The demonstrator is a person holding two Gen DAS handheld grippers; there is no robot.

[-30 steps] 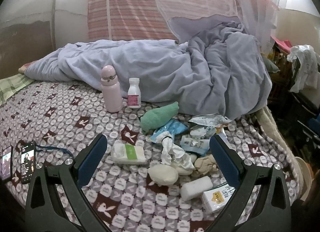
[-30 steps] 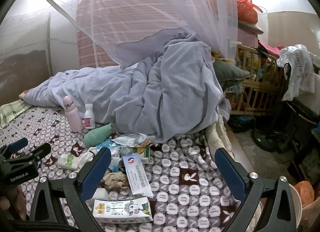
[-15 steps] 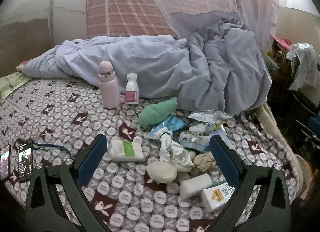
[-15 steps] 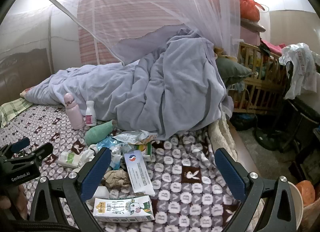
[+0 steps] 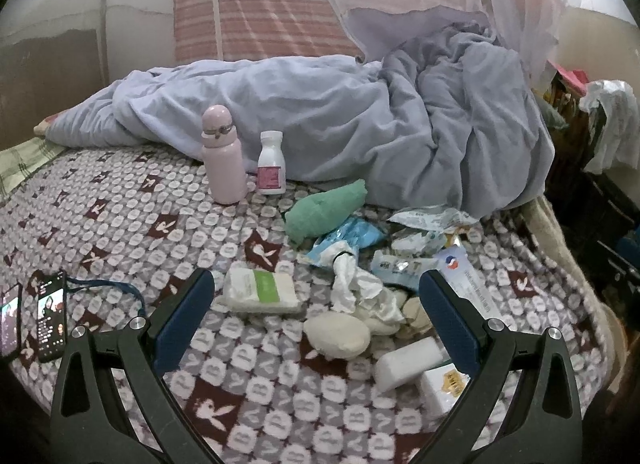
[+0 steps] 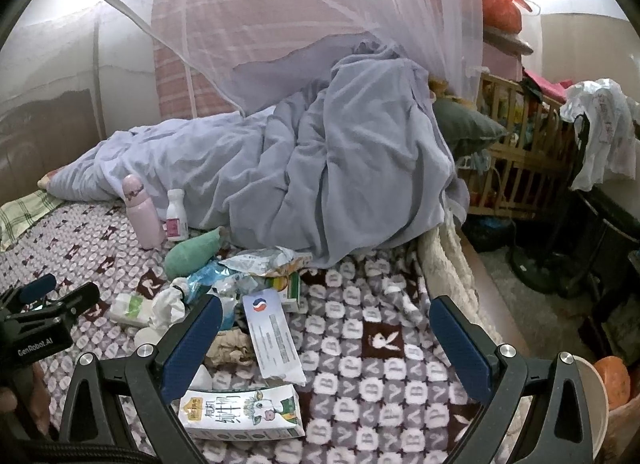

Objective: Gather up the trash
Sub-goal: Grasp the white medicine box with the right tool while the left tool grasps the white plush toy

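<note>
Home bedroom. Bed (image 5: 120,223) with patterned sheet; rumpled lavender duvet (image 5: 360,123) along its far side, mosquito net (image 6: 360,23) hung above. Wooden crib (image 6: 520,151) right of the bed.

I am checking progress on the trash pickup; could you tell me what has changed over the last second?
Little: the left gripper and right gripper have eased slightly toward the trash pile, both open and empty. Nothing was grasped or released; the pink bottle and milk carton stayed put.
</note>
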